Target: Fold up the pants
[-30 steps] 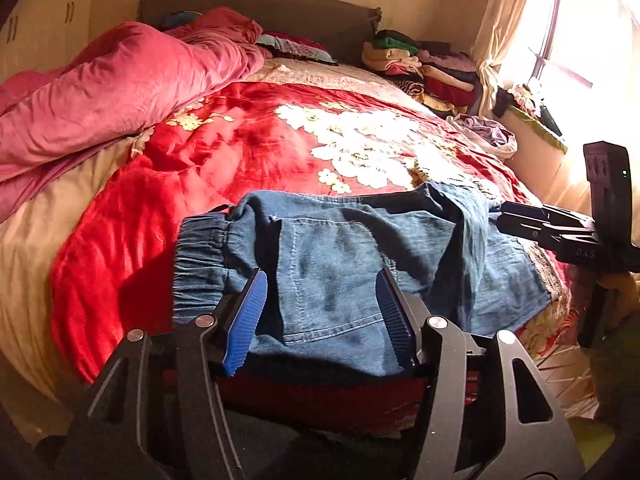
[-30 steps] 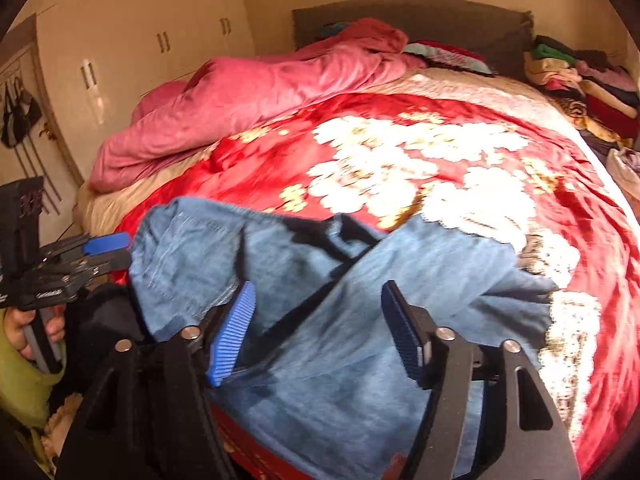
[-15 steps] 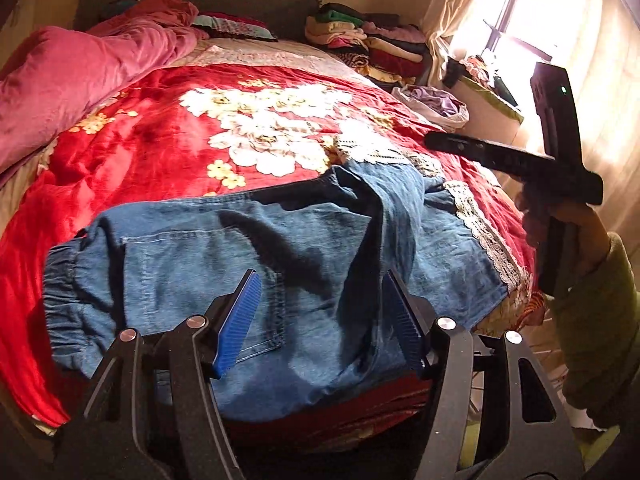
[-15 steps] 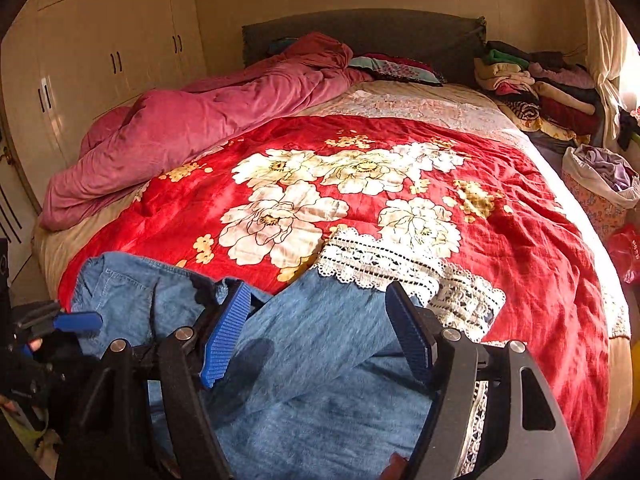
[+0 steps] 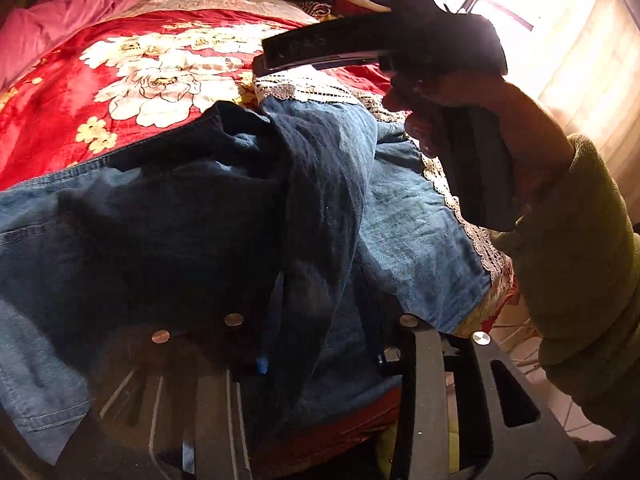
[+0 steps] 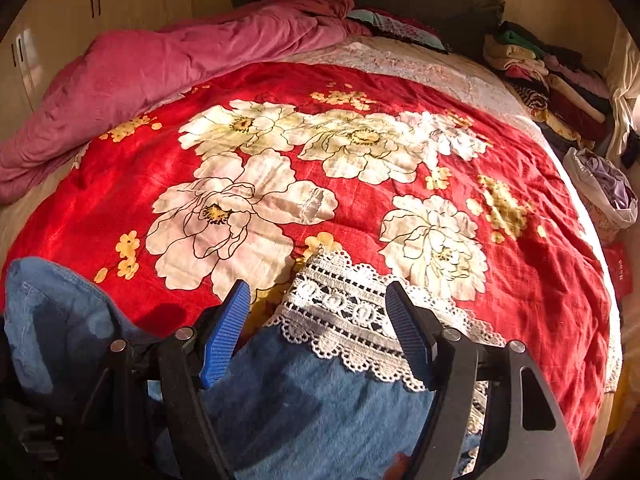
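2 views, left wrist first: denim pants (image 5: 192, 216) spread across near edge of red floral bedspread (image 5: 120, 92), leg fold bunched up through middle. Left gripper (image 5: 320, 356) low in that fold, jaws just been closing, denim between them; firm pinch, cannot tell. Likely gathering fold to lift. 1 second ago it hung open above cloth.

Right wrist: right gripper (image 6: 318, 332) wide, empty, straddling lace-trimmed hem (image 6: 344, 312), lined up for grab. Earlier it looked down on mid-leg.
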